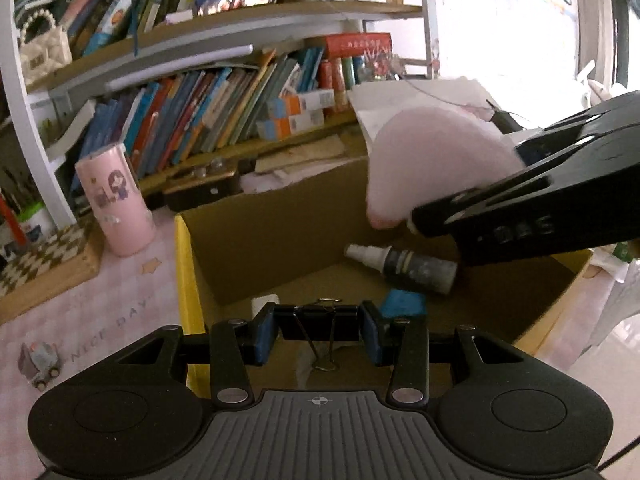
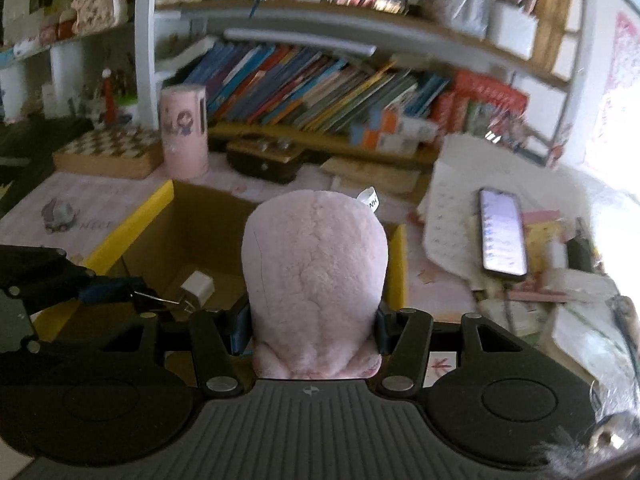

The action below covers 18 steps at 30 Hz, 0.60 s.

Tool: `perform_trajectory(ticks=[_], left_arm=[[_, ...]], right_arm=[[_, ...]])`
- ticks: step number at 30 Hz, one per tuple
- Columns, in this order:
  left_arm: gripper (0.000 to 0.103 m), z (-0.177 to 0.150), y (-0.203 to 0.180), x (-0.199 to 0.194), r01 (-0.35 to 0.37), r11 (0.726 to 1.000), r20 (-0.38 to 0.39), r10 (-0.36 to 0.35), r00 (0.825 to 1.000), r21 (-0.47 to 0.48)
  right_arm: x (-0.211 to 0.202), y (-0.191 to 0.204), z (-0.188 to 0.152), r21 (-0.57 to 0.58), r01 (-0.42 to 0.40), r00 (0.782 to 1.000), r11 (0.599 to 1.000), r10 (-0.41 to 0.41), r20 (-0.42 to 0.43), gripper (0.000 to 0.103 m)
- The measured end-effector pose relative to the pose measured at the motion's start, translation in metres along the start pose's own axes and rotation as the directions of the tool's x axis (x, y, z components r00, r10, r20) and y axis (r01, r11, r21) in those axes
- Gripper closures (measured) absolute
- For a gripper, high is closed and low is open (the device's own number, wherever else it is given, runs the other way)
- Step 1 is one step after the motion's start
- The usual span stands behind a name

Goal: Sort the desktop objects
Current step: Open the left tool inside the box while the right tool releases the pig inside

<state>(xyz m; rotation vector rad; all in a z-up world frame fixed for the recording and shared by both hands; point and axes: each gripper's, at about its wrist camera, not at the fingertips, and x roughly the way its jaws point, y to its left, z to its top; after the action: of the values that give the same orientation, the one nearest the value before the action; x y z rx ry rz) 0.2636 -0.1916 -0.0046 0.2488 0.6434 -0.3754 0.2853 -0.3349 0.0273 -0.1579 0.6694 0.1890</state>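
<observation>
Crowded bookshelves are backing a pink desk mat [image 1: 100, 312] reading "NICE DAY" — the left gripper [image 1: 318, 326] is clamping a binder clip [image 1: 320, 322] over the cardboard box [image 1: 280, 220]. The right gripper [image 2: 312, 328] is squeezing a pink plush toy [image 2: 316, 272] above it. A spray bottle [image 1: 402, 265] and charger [image 2: 198, 285] are already lying inside — phone [image 2: 502, 234] and papers [image 2: 448, 216] are apparently waiting.

left wrist view: sits right behind the left gripper [image 1: 319, 330], angled down into the cardboard box [image 1: 280, 220] from its near edge, very close.
right wrist view: behind the right gripper [image 2: 310, 320], tilted down at the cardboard box [image 2: 132, 216] from its near right side; blurred, so depth is perhaps misjudged.
shared: the box, pink cylinder [image 1: 116, 200] [image 2: 184, 132] left of it, bookshelf [image 1: 224, 112] [image 2: 320, 92] beyond it.
</observation>
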Motion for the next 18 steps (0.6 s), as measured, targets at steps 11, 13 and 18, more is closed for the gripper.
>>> perform_trajectory(ticks=[11,13,18], left_arm=[[0.060,0.004,0.000,0.014,0.005,1.000,-0.050,-0.004,0.999,0.009],[0.058,0.004,0.000,0.015,0.002,1.000,-0.052,-0.002,0.999,0.010],[0.042,0.003,0.001,0.005,-0.017,1.000,-0.017,0.017,1.000,0.013]], right_arm=[[0.054,0.016,0.013,-0.126,-0.090,0.986,0.988,0.071,-0.152,0.050],[0.061,0.019,0.015,-0.154,-0.101,0.982,0.983,0.074,-0.172,0.050],[0.076,0.024,0.020,-0.180,-0.124,0.973,0.976,0.084,-0.213,0.050]])
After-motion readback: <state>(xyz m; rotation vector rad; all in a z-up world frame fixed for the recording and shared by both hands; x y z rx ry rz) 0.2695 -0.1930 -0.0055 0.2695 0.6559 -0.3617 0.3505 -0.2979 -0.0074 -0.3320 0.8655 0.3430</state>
